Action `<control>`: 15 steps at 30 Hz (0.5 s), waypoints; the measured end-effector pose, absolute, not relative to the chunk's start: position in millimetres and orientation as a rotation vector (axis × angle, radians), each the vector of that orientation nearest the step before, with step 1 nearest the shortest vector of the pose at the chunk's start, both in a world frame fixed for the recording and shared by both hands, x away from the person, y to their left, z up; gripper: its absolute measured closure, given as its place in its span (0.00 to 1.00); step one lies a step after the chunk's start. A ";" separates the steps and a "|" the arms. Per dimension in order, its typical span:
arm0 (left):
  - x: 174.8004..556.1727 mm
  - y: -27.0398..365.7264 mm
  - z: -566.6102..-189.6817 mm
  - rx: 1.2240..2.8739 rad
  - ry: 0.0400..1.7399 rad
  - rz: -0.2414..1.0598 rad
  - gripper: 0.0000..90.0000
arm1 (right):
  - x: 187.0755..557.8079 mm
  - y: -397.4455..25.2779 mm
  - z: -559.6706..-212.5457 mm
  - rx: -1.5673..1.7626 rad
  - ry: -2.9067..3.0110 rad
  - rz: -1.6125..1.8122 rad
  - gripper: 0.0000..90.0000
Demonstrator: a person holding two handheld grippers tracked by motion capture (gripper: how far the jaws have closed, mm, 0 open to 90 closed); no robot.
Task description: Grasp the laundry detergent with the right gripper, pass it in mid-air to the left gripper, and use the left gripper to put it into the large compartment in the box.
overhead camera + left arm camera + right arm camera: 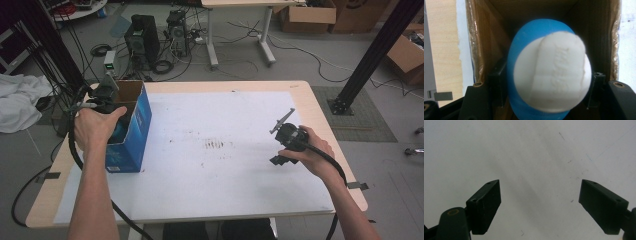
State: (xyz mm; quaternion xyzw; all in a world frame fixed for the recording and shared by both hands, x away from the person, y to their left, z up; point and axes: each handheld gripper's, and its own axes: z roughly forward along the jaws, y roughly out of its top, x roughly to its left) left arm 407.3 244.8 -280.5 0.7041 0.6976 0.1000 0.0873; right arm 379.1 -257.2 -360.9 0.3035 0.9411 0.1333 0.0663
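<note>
Left gripper [111,102] sits at the open top of the blue cardboard box [135,131] at the table's [300,95] left edge, jaws pinching a blue bottle with a white cap [549,72], which is down inside the box's brown walls. Step in hand looks like either placing the bottle in or lifting it out; can't tell which. Right gripper [549,202] idles over the white mat [225,170] on the right, jaws spread, empty. Next move needs a straight vertical path clear of the box walls.
</note>
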 end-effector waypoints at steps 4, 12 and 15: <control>407.2 239.9 -280.6 2.112 2.081 0.318 0.42 | 378.6 -255.4 -361.9 0.911 2.843 0.403 0.20; 404.9 242.7 -281.4 2.085 2.084 0.318 0.41 | 377.4 -256.0 -360.8 0.912 2.841 0.404 0.20; 405.1 242.6 -281.6 2.085 2.081 0.315 0.41 | 377.2 -256.5 -360.8 0.912 2.840 0.406 0.20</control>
